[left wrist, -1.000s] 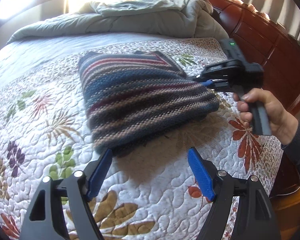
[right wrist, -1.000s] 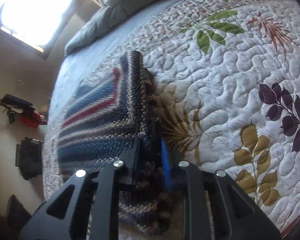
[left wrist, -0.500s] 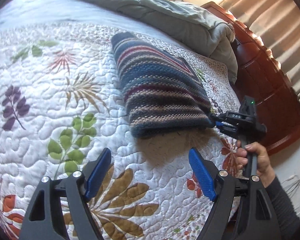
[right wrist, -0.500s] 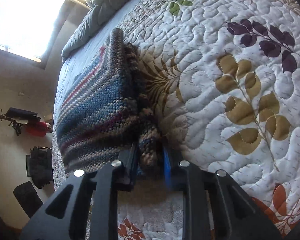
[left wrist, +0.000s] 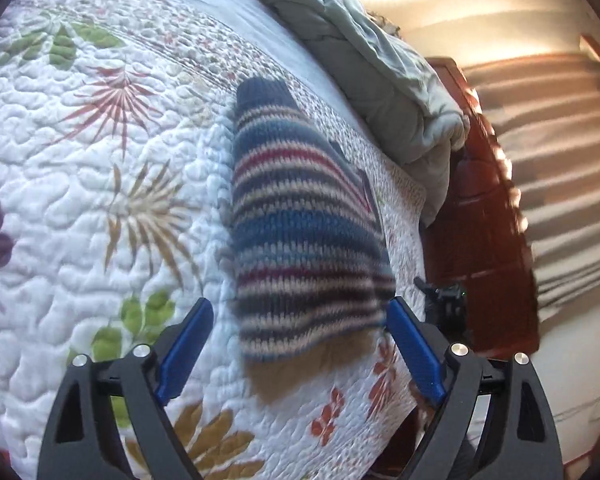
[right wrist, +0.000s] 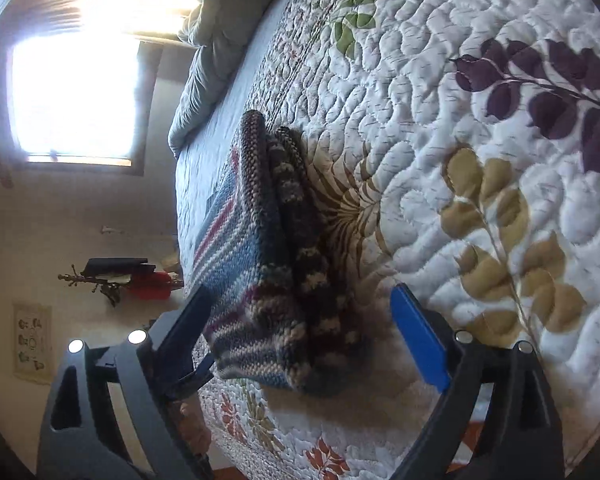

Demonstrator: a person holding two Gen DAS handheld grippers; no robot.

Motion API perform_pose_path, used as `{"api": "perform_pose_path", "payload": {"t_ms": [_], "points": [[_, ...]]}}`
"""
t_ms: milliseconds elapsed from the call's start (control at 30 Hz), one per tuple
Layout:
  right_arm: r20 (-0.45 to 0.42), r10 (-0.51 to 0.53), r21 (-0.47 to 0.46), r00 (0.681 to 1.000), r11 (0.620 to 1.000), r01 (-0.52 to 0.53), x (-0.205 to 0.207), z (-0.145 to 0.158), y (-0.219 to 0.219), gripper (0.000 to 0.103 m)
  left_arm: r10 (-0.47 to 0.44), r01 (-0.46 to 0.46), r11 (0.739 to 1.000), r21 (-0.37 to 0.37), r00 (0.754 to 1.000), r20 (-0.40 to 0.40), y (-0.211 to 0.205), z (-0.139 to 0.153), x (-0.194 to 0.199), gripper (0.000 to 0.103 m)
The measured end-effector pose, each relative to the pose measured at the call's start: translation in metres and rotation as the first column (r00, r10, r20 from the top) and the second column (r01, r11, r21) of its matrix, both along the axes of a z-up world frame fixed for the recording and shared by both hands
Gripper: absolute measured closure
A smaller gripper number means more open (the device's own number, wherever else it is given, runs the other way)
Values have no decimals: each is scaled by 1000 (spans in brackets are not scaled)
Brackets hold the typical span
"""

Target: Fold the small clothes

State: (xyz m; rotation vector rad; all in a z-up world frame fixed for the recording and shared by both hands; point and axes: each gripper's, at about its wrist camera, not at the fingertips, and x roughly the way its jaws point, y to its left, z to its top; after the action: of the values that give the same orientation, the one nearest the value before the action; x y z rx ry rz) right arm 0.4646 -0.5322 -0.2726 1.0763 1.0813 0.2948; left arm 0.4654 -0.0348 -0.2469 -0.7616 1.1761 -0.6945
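Observation:
A folded striped knit sweater (left wrist: 300,232) lies flat on the floral quilt (left wrist: 100,208). My left gripper (left wrist: 296,328) hovers at its near edge, jaws opening wide, with the sweater's end between the blue pads (left wrist: 184,340) but untouched. In the right wrist view the sweater (right wrist: 256,272) shows its stacked folded edges. My right gripper (right wrist: 300,312) straddles its near corner, jaws opening, pads clear of the knit. Part of the right gripper (left wrist: 446,300) peeks past the sweater's right corner in the left wrist view.
A grey-green comforter (left wrist: 372,64) is bunched at the head of the bed. The wooden bed frame (left wrist: 484,248) and striped curtains (left wrist: 560,152) stand to the right. A bright window (right wrist: 72,96) and dark items against the wall (right wrist: 120,276) lie beyond the bed's left side.
The right gripper, shut on the sweater's folded edge before, has opened and released it. The left gripper has rolled and swung in toward the sweater's near end, its jaws a little wider.

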Motion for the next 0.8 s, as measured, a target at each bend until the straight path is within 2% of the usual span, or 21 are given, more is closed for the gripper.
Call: {"api": "perform_pose_path", "payload": {"t_ms": [167, 267, 433, 533, 600, 633, 667, 733, 800], "points": [[-6, 67, 3, 998, 998, -67, 47, -10, 11, 9, 19, -20, 1000, -18, 998, -55, -13, -20, 48, 12], [-2, 155, -26, 988, 988, -155, 73, -13, 32, 2, -26, 23, 999, -39, 996, -81, -28, -33, 71, 12], [25, 277, -14, 961, 961, -277, 101, -15, 65, 2, -65, 59, 996, -61, 993, -100, -46, -50, 93, 12], [18, 307, -26, 952, 952, -306, 114, -16, 78, 3, -102, 93, 993, -79, 988, -118, -59, -57, 101, 8], [19, 336, -64, 942, 940, -334, 118, -15, 87, 11, -117, 107, 991, -84, 985, -127, -62, -61, 103, 7], [7, 345, -101, 939, 934, -342, 118, -16, 89, 28, -124, 112, 989, -94, 983, -135, -63, -64, 105, 7], [4, 343, -110, 939, 934, -340, 119, -18, 89, 39, -135, 122, 988, -97, 981, -139, -63, -65, 105, 7], [9, 338, -115, 941, 935, -335, 116, -20, 84, 50, -162, 149, 984, -94, 976, -143, -66, -67, 106, 7], [14, 332, -144, 943, 934, -327, 113, -19, 86, 55, -181, 172, 982, -78, 974, -136, -70, -66, 107, 8]]}}
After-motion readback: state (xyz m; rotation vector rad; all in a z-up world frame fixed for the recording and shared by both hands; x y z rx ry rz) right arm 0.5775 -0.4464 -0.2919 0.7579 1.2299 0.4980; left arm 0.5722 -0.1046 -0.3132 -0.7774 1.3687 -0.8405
